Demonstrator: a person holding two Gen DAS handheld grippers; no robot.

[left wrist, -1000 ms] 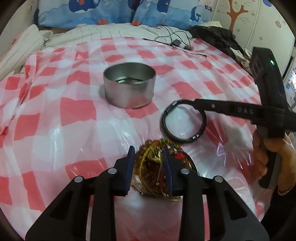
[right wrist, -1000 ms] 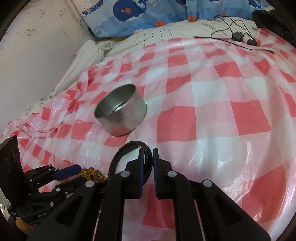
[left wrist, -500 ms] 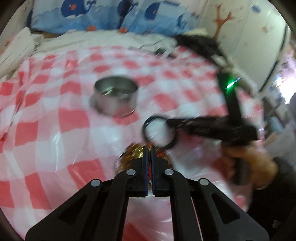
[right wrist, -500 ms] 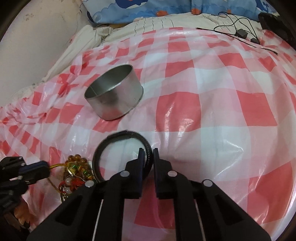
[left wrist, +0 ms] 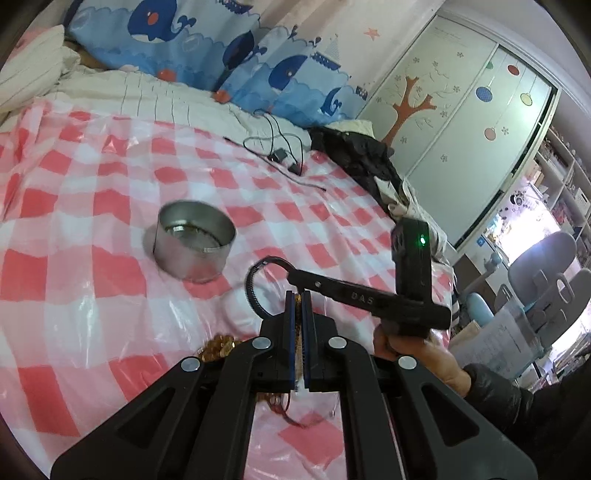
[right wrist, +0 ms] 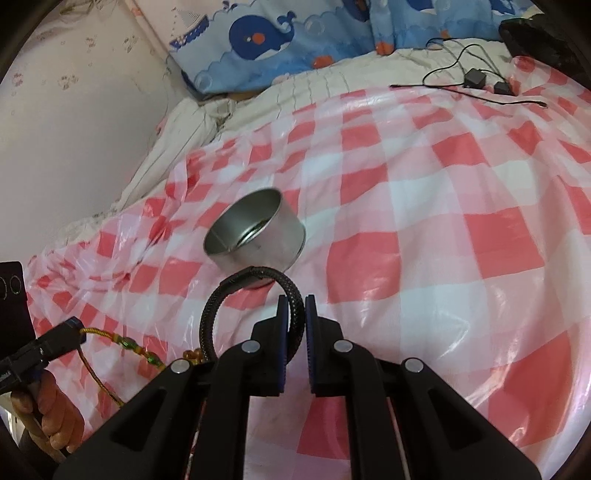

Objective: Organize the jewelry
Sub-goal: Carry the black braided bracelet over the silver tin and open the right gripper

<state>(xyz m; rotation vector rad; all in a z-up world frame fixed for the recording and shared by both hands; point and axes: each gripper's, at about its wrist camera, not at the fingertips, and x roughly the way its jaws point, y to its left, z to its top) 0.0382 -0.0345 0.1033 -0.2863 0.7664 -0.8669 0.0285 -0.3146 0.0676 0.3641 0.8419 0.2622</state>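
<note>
A round silver tin [left wrist: 194,240] stands open on the red-and-white checked sheet; it also shows in the right wrist view [right wrist: 255,236]. My right gripper [right wrist: 295,310] is shut on a black braided bracelet [right wrist: 221,295] and holds it above the sheet just in front of the tin. The bracelet also shows in the left wrist view [left wrist: 255,291]. My left gripper [left wrist: 298,299] is shut on a gold cord necklace [right wrist: 107,336] and has it lifted. Gold beads [left wrist: 218,345] lie on the sheet below the left gripper.
A black cable with adapters [left wrist: 280,155] lies at the far side of the sheet. A dark jacket [left wrist: 365,158] is heaped at the far right edge. A whale-print blue pillow [right wrist: 295,33] and white bedding lie beyond the sheet. A wall stands to the left.
My left gripper closed on the gold necklace and lifted it. My right gripper carried the black bracelet up and closer to the tin.
</note>
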